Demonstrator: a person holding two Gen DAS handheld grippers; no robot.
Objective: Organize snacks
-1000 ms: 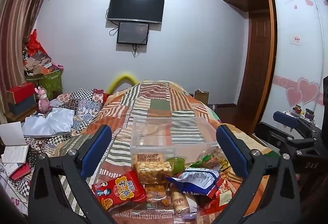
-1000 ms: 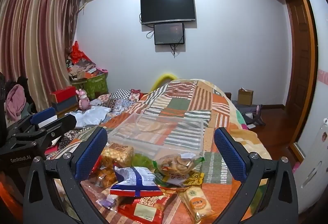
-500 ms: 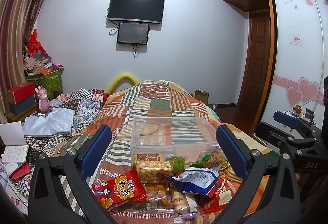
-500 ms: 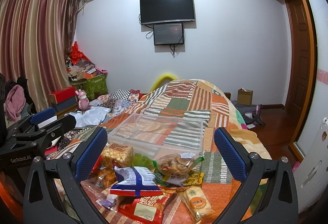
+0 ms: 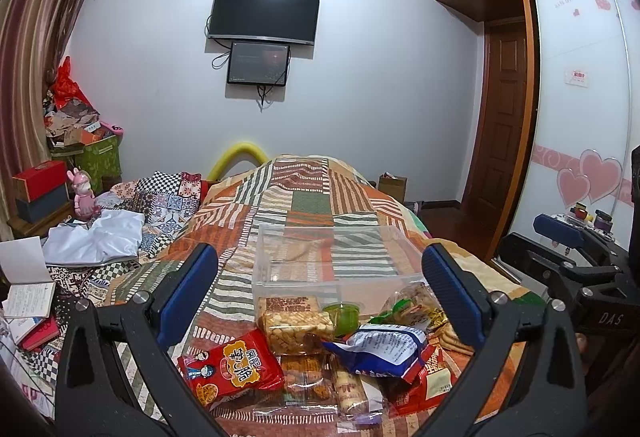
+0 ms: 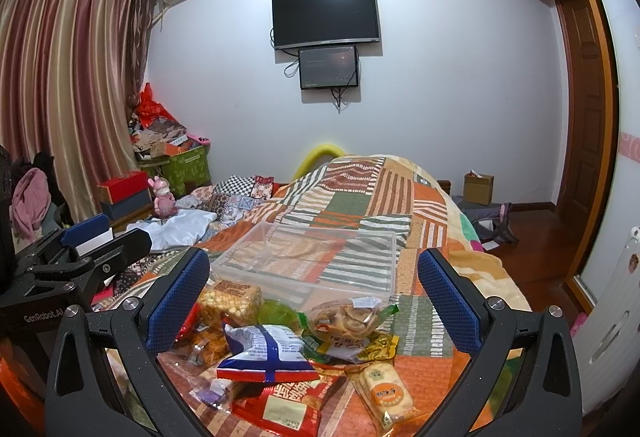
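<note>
Both grippers, left gripper (image 5: 320, 291) and right gripper (image 6: 314, 287), hang with jaws wide and empty above a heap of snacks (image 5: 316, 349) on the bed (image 5: 312, 205). Just beyond the heap sits a clear box (image 5: 332, 257), seemingly empty. Sorting looks unstarted; next, one gripper must drop onto a top packet, perhaps the blue-and-white bag (image 6: 266, 355).

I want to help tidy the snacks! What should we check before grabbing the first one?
1. Clear plastic box empty and open on top: ok.
2. Left gripper open, holding nothing: ok.
3. Right gripper open, holding nothing: ok.
4. Snacks within view, piled in front of the box: ok.
5. Blue-and-white bag free to lift, lying on top of the pile: ok.
6. Red snack bag free of others: cannot tell, its right edge may sit under the pile.
</note>
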